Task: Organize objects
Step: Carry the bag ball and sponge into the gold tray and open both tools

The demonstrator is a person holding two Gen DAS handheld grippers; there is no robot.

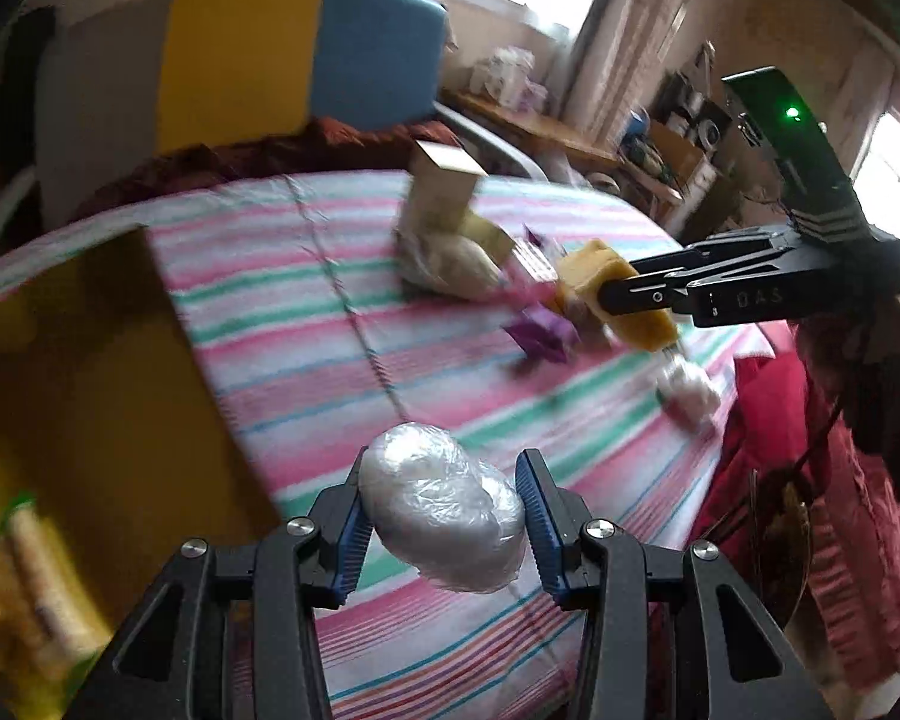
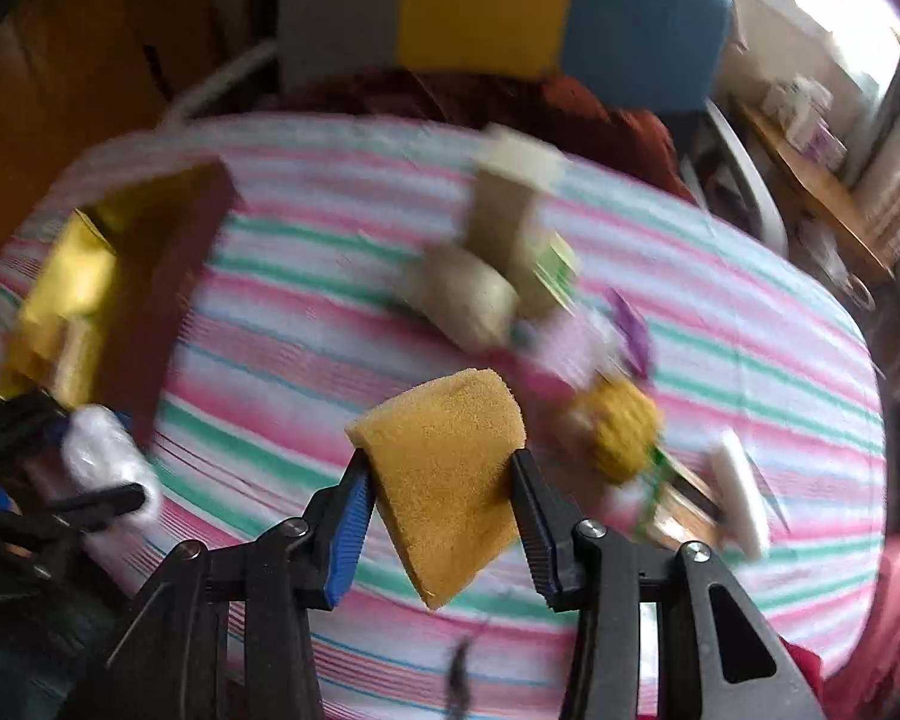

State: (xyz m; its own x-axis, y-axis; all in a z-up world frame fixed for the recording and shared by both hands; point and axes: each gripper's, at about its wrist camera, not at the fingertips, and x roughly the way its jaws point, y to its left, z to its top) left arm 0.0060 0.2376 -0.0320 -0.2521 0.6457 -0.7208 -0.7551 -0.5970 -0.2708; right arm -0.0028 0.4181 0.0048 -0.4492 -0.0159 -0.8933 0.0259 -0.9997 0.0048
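Observation:
My left gripper (image 1: 444,498) is shut on a white plastic-wrapped bundle (image 1: 444,510) and holds it above the striped tablecloth (image 1: 306,312), beside an open gold-lined box (image 1: 90,372). My right gripper (image 2: 441,480) is shut on a yellow sponge (image 2: 450,480), held above the cloth. In the left wrist view the right gripper (image 1: 624,297) and its sponge (image 1: 594,276) are over the pile at the right. In the right wrist view the left gripper (image 2: 99,468) with the bundle (image 2: 105,456) is at the far left by the box (image 2: 90,294).
A pile lies mid-table: an upright beige carton (image 1: 444,192), a pale bag (image 1: 450,258), purple packets (image 1: 540,336), a small white item (image 1: 690,390). A yellow knobbly object (image 2: 618,432) and a white bar (image 2: 738,492) lie to the right. A chair (image 1: 258,66) stands behind the table.

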